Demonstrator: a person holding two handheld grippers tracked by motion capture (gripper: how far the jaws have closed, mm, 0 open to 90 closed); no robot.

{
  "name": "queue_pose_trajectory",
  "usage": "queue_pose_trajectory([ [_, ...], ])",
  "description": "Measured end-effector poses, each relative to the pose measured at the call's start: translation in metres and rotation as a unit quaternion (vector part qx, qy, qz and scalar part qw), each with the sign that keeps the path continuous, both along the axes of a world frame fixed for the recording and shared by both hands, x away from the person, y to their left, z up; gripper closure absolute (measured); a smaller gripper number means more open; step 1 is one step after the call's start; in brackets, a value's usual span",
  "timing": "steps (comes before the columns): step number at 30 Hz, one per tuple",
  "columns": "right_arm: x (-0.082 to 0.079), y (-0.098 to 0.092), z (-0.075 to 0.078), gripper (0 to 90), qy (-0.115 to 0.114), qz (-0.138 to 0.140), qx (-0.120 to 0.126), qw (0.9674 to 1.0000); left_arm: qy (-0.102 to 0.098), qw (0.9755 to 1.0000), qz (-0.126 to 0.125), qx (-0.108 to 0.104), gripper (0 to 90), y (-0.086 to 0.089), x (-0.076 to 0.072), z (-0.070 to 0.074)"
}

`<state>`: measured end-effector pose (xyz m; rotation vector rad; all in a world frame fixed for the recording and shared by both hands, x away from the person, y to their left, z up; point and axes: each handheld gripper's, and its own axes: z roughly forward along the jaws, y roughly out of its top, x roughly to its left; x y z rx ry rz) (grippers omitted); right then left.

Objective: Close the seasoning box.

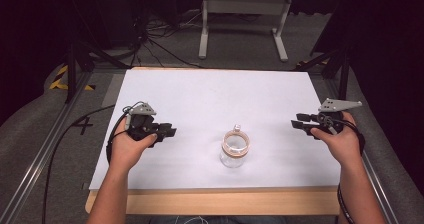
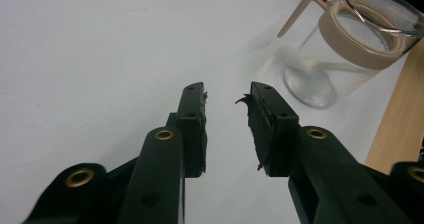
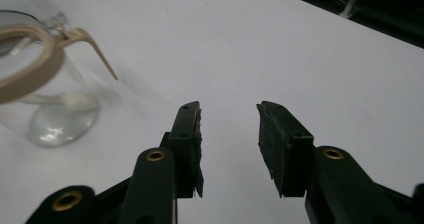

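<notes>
We had both tongs parted and empty — left tongs and right tongs hovering over the white tabletop, the glass jar standing between them. Looked like pre-grasp; next we'd probably need to close in on it.

A white sheet is covering most of the wooden tabletop, leaving a bare strip of wood showing along the person's edge. A clear glass jar with a beige collar and a thin beige handle is standing upright on the sheet, between the left claw and the right claw and somewhat nearer the person than either. In both gripper views it is sitting well ahead of the tips, off to one side.
</notes>
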<state>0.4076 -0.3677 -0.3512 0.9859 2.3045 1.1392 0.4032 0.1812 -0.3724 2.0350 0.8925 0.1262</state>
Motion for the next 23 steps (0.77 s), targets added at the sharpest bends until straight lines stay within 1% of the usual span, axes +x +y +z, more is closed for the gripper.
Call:
queue_pose_trajectory([
  [1,0.002,-0.004,-0.004,60.3,0.002,-0.005,-0.001,1.0,0.0,1.0,0.0,0.0,68.9,0.0,0.0,0.0],
  [2,0.004,-0.008,-0.008,59.9,0.003,-0.007,-0.003,1.0,-0.001,1.0,0.004,0.001,68.9,0.003,0.004,-0.005],
  [3,0.004,-0.008,-0.008,59.9,0.003,-0.007,-0.003,1.0,-0.001,1.0,0.004,0.001,68.8,0.003,0.004,-0.005],
  [4,0.008,-0.015,-0.018,59.1,0.012,-0.013,-0.003,0.9998,-0.003,1.0,0.008,0.003,68.8,0.005,0.008,-0.01],
  [5,0.008,-0.015,-0.018,59.1,0.012,-0.013,-0.003,0.9998,-0.003,1.0,0.008,0.003,68.6,0.005,0.008,-0.01],
  [6,0.012,-0.018,-0.027,58.3,0.016,-0.016,-0.007,0.9997,-0.002,0.9999,0.015,0.003,68.0,0.006,0.01,-0.015],
  [7,0.014,-0.019,-0.032,58.0,0.017,-0.015,-0.01,0.9997,-0.002,0.9999,0.015,0.003,67.6,0.006,0.01,-0.015],
  [8,0.015,-0.02,-0.036,57.9,0.019,-0.014,-0.012,0.9997,0.001,0.9998,0.02,0.009,67.5,0.007,0.013,-0.02],
  [9,0.016,-0.019,-0.039,57.7,0.022,-0.014,-0.011,0.9996,0.001,0.9998,0.02,0.009,67.3,0.007,0.013,-0.02],
  [12,0.02,-0.017,-0.048,57.1,0.024,-0.009,-0.007,0.9997,0.004,0.9996,0.026,0.011,66.6,0.01,0.018,-0.031],
  [14,0.022,-0.014,-0.054,56.6,0.029,-0.004,-0.012,0.9995,0.008,0.9994,0.03,0.013,65.9,0.01,0.02,-0.036],
  [15,0.023,-0.013,-0.057,56.4,0.031,-0.002,-0.014,0.9994,0.009,0.9995,0.028,0.015,65.5,0.01,0.021,-0.039],
  [17,0.024,-0.012,-0.06,56.2,0.034,-0.002,-0.017,0.9993,0.01,0.9993,0.032,0.015,64.8,0.01,0.021,-0.041],
  [18,0.025,-0.01,-0.063,55.8,0.037,-0.001,-0.02,0.9991,0.012,0.9993,0.03,0.02,62.9,0.01,0.022,-0.042],
  [20,0.025,-0.009,-0.064,55.7,0.037,0.0,-0.019,0.9991,0.011,0.9993,0.03,0.019,61.6,0.009,0.021,-0.042],
  [21,0.025,-0.007,-0.063,55.4,0.039,0.003,-0.012,0.9992,0.013,0.9994,0.029,0.015,61.6,0.008,0.021,-0.041],
  [22,0.024,-0.005,-0.062,55.1,0.039,0.007,-0.004,0.9992,0.008,0.9996,0.024,0.013,61.6,0.008,0.021,-0.04],
  [23,0.024,-0.003,-0.061,55.1,0.038,0.013,-0.003,0.9992,0.009,0.9997,0.02,0.011,62.1,0.007,0.02,-0.039],
])
